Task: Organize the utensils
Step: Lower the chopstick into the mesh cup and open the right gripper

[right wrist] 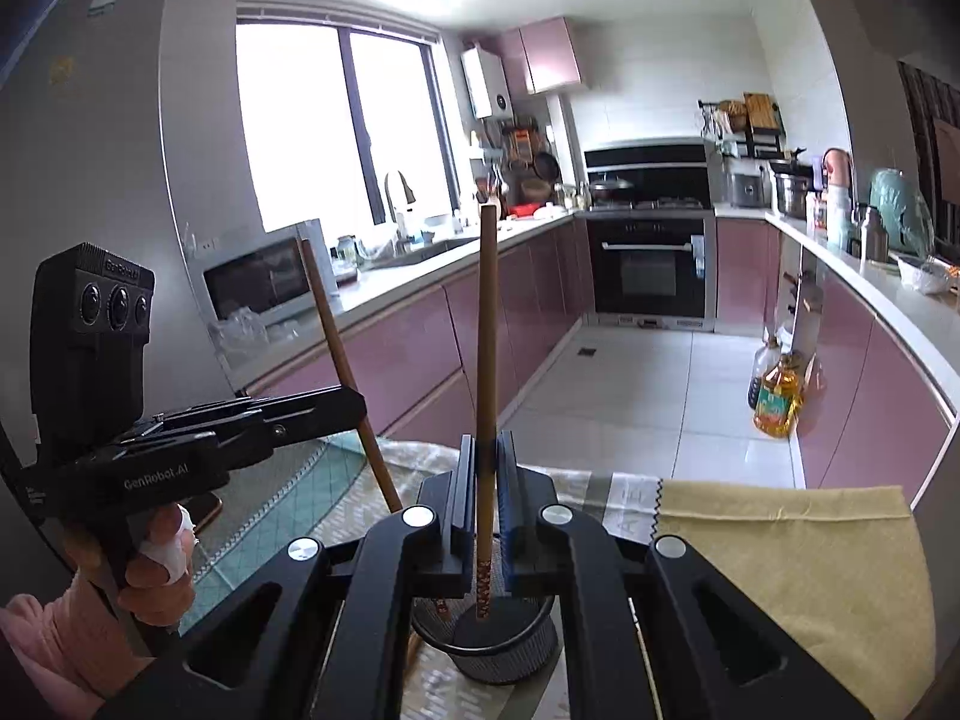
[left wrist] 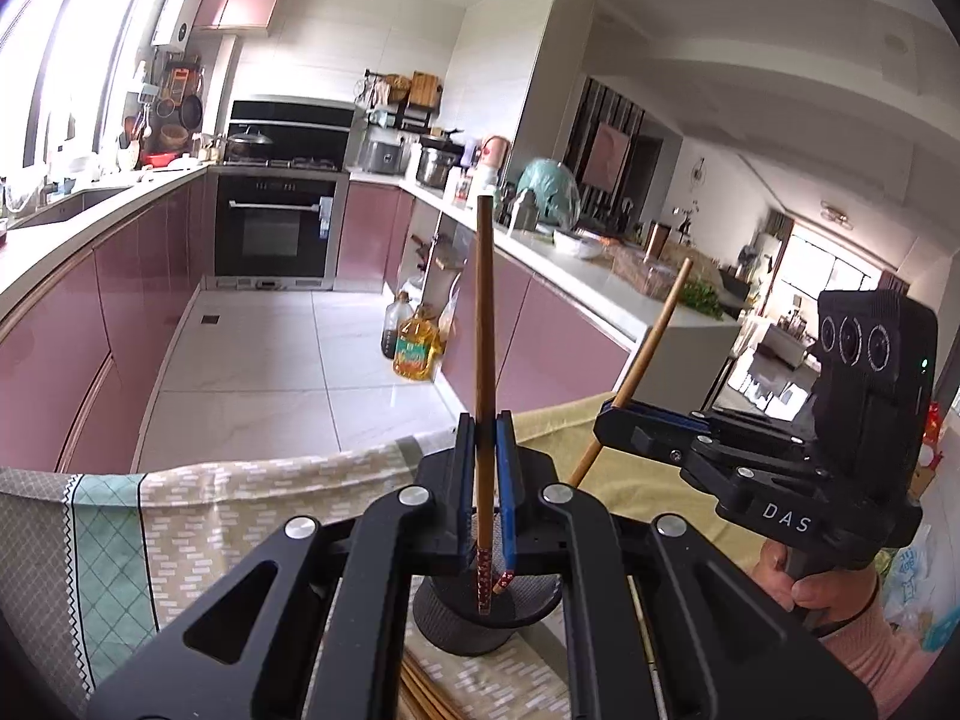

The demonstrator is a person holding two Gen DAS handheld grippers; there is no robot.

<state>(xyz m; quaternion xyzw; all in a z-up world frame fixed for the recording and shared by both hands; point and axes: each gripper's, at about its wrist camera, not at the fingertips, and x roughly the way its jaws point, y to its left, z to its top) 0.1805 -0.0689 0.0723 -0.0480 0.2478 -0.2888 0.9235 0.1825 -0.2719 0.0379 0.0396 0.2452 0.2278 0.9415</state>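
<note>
My left gripper (left wrist: pixel 485 420) is shut on a brown chopstick (left wrist: pixel 485 312) held upright, its patterned end over the black mesh holder (left wrist: pixel 480 618). My right gripper (right wrist: pixel 487 441) is shut on a second chopstick (right wrist: pixel 487 330), also upright, its patterned end reaching into the same mesh holder (right wrist: pixel 498 648). Each gripper shows in the other's view: the right gripper (left wrist: pixel 606 414) grips its tilted chopstick (left wrist: pixel 654 336), the left gripper (right wrist: pixel 354 405) grips its own chopstick (right wrist: pixel 336 348). Both chopstick tips meet inside the holder.
The holder stands on a patterned cloth (left wrist: pixel 198 498) with a yellow cloth (right wrist: pixel 810 558) beside it. More loose chopsticks (left wrist: pixel 426 699) lie on the cloth by the holder. Beyond the table edge are the kitchen floor, pink cabinets and oil bottles (left wrist: pixel 414 354).
</note>
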